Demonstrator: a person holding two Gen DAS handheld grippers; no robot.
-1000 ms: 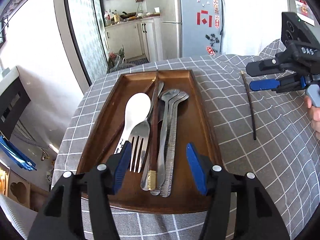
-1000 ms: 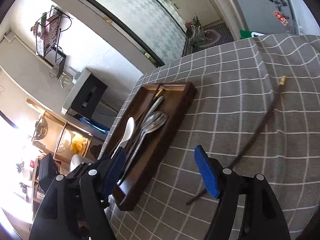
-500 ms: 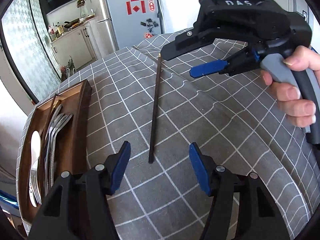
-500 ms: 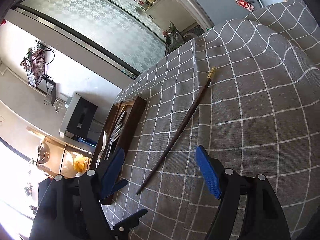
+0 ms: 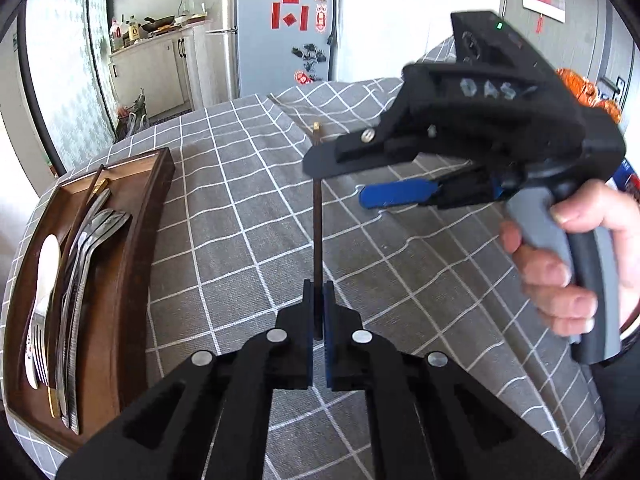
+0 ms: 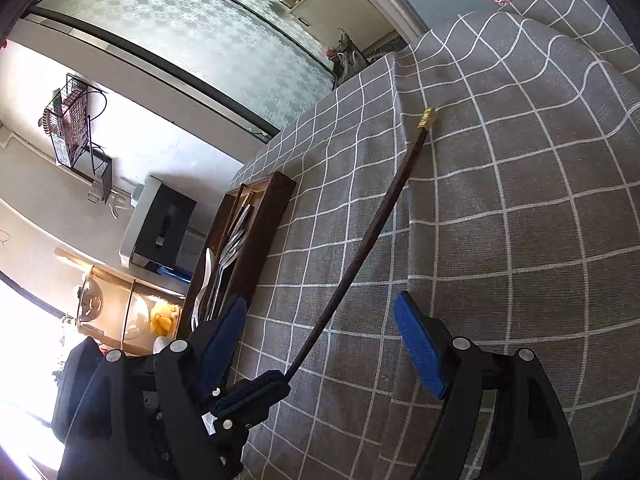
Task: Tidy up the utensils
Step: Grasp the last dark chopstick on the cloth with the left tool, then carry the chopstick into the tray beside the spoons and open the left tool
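A dark chopstick with a gold cap (image 5: pixel 318 232) lies on the grey checked tablecloth, and my left gripper (image 5: pixel 318 312) is shut on its thin near end. It also shows in the right wrist view (image 6: pixel 372 236), with the left gripper (image 6: pixel 256 394) clamped on its tip. My right gripper (image 6: pixel 320 340) is open and empty, hovering above the chopstick; in the left wrist view (image 5: pixel 376 184) it hides the chopstick's far part. A brown wooden tray (image 5: pixel 132 248) at the left holds a white spoon (image 5: pixel 46 256), a fork, metal spoons and another chopstick.
The tablecloth (image 5: pixel 248 216) is wrinkled toward the far right. The tray (image 6: pixel 264 232) sits near the table's left edge. A fridge (image 5: pixel 280 24) and kitchen cabinets stand beyond the table. A hand (image 5: pixel 560 264) holds the right gripper.
My left gripper swung from over the tray to the loose chopstick and closed on its thin end. My right gripper moved in above the chopstick and stays open.
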